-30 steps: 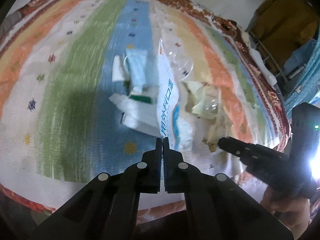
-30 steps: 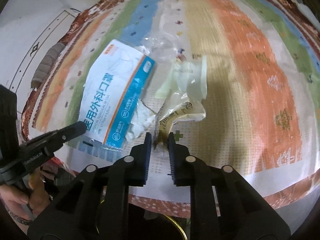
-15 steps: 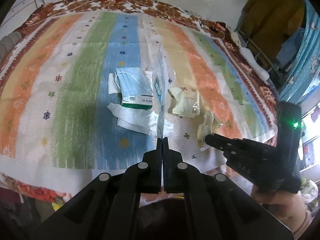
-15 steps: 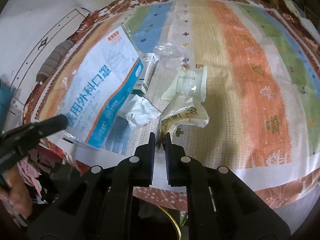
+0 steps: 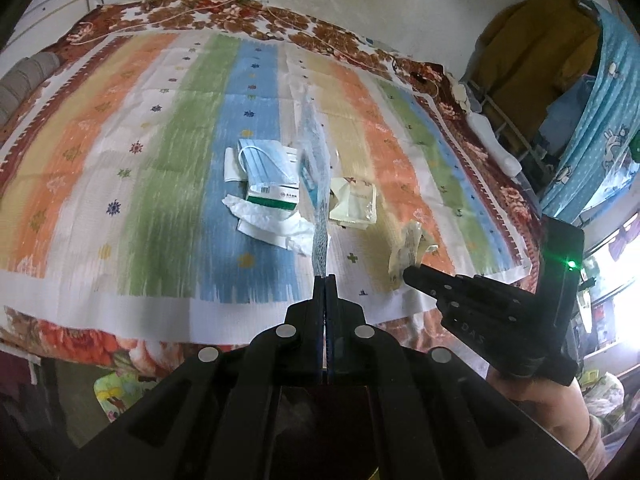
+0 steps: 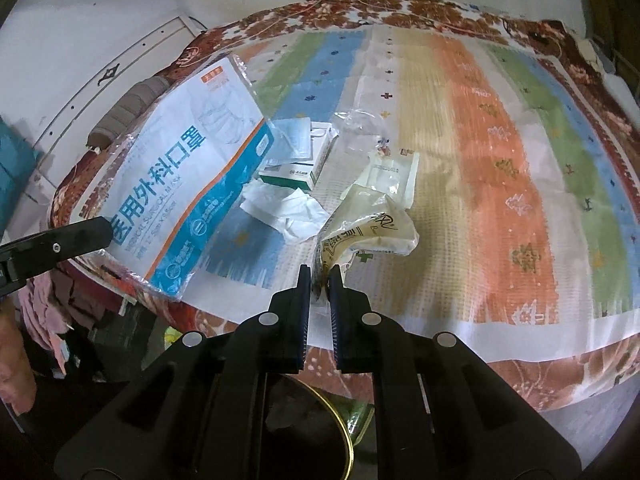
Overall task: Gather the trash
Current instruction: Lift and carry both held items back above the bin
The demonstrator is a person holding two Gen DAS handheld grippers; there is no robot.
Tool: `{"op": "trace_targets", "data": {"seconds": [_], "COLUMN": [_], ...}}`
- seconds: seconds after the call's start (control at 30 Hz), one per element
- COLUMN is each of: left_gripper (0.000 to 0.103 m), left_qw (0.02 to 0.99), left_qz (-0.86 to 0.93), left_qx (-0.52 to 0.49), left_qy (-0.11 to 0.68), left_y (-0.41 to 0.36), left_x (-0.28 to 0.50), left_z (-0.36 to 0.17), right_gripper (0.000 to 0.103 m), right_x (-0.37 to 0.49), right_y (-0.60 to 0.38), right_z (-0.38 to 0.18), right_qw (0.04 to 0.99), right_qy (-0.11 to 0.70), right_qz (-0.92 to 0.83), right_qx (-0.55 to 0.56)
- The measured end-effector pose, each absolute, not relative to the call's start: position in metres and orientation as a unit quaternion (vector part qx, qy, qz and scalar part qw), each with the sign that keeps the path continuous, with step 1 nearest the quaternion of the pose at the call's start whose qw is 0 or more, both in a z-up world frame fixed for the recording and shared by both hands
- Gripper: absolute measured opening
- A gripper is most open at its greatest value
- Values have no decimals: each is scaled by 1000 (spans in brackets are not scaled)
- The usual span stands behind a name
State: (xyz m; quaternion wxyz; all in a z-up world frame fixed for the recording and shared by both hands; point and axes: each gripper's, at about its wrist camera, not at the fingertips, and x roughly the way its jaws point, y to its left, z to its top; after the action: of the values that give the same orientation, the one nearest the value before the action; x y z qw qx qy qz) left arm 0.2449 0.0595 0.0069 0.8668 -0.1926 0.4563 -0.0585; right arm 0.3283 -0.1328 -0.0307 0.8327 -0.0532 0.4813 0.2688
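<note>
Where the left wrist camera looks down its own fingers, the left gripper (image 5: 325, 280) has its jaws pressed together on the bottom edge of 1 mask bag (image 5: 316, 184), seen edge-on as a thin clear-and-blue strip rising above the striped blanket (image 5: 180, 168). On the blanket near its middle lie 1 blue face mask (image 5: 266, 162) on 1 white-and-green small box (image 5: 276, 196), 1 crumpled white tissue (image 5: 272, 226) just beside the box toward the near edge, and 1 pale flat packet (image 5: 354, 206). The right gripper (image 5: 406, 274), at the right by the near edge, grips 1 crumpled cream wrapper (image 5: 408, 246). In the right wrist view, the right gripper (image 6: 319, 280) has its jaws clamped on the twisted end of the cream wrapper (image 6: 368, 228), glossy, with dark print. The mask bag (image 6: 180, 168) shows its broad face here: white with a blue band, an orange line and large blue Chinese characters, held at its lower left corner by the left gripper (image 6: 102, 230), over the blanket's left edge. The small box (image 6: 304, 160), tissue (image 6: 288, 212) and packet (image 6: 394, 176) lie on the blanket (image 6: 500, 184) beyond.
</note>
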Motion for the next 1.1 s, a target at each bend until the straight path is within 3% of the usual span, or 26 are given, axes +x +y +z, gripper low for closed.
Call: {"op": "trace_targets", "data": {"seconds": [1.1], "left_gripper": [0], "left_qw": [881], "left_qz": [-87], "left_qx": [-205], "left_qy": [418], "left_y": [24], "left_x": [130], "left_z": [1], "right_gripper": [8], "right_x": [215], "right_y": [-149], "right_z": [-24], "right_qw": [837], "right_qy": [441], "right_qz": [309], "right_qx": [-100]}}
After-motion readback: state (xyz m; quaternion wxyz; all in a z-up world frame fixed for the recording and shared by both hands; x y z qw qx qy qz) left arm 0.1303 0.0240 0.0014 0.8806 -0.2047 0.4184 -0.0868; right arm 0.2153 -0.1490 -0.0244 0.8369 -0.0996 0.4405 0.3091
